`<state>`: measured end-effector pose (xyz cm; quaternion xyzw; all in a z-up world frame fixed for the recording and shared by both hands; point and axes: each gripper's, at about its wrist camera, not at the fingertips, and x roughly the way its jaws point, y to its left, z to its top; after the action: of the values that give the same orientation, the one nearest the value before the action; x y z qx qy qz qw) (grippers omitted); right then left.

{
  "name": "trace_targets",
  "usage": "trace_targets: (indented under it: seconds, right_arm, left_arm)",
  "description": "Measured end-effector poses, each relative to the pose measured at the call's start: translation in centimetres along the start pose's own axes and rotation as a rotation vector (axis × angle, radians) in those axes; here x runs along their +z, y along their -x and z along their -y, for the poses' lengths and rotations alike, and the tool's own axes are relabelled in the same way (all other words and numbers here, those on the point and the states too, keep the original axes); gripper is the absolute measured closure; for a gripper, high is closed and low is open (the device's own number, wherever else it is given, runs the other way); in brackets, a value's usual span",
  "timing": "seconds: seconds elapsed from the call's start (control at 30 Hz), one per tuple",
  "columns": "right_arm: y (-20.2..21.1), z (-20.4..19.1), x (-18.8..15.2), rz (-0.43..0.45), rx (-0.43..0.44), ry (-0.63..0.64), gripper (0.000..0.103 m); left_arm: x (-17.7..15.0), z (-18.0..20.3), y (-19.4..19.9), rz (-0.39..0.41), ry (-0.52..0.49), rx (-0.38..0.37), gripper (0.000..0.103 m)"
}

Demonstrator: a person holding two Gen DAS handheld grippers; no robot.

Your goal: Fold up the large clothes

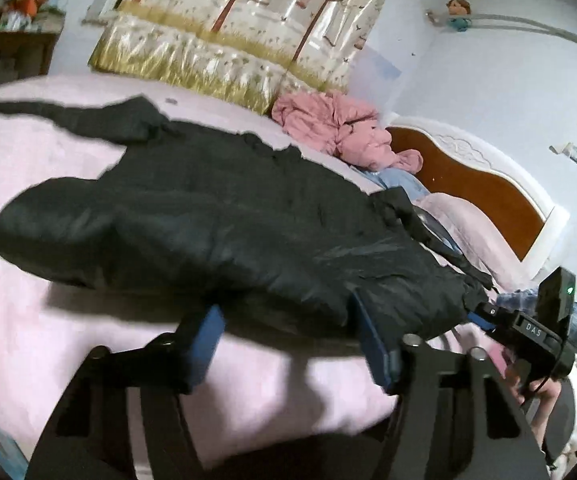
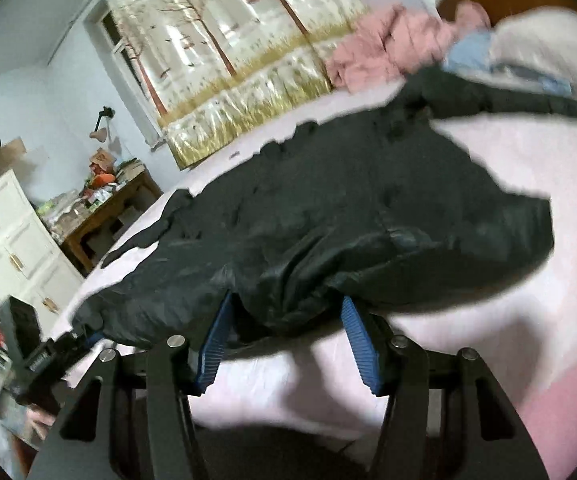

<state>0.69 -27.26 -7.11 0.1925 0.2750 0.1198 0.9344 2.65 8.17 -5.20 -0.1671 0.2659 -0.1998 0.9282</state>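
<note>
"DAS" reads on the right gripper [image 1: 484,316]; both it and the left gripper [image 1: 292,344] angle downward, jaws clamped on the black jacket's [image 1: 208,216] near hem over the pink bed [image 1: 28,320].

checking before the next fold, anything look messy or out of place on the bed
The black jacket lies crooked and puffed up on the pink sheet, one sleeve flung out sideways. A crumpled pink garment is heaped by the headboard.

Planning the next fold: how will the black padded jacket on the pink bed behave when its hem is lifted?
The black padded jacket likely lifts floppy, sagging between holds, as its hem drapes in creases. Its shiny shell looks slippery. The puffy padding suggests it is light for its bulk.
</note>
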Motion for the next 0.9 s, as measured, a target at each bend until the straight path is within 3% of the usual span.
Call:
trace_targets:
  seconds: [0.17,0.3,0.5,0.53,0.63,0.73,0.9]
  right_arm:
    - [-2.1,-1.7,4.6,0.061,-0.058,0.088,0.050]
    - [-5.2,-2.6,8.6,0.082,-0.126,0.144,0.050]
    - [-11.5,-1.6,13.8,0.063,-0.213,0.176,0.050]
    - [-11.9,-1.2,14.4,0.070,-0.224,0.167,0.050]
    - [-9.2,-0.6,15.1,0.190,-0.128,0.167,0.047]
    - [-6.2,-1.5,14.1,0.255,-0.108,0.233,0.024]
    - [-7.1,-4.6,10.5,0.091,-0.026,0.433,0.024]
  left_arm:
    - [4.1,0.8,-2.6,0.017,-0.009,0.066,0.043]
    - [7.8,1.6,-5.7,0.027,-0.091,0.231,0.033]
    - [11.4,0.1,-12.9,-0.013,-0.177,0.429,0.031]
    - [11.7,-0.3,-14.0,-0.022,-0.184,0.442,0.031]
    - [12.7,-1.7,-16.3,-0.014,-0.206,0.452,0.032]
    - [13.8,-2.8,-17.6,0.006,-0.209,0.427,0.032]
    - [15.0,-3.5,-18.0,0.056,-0.176,0.410,0.031]
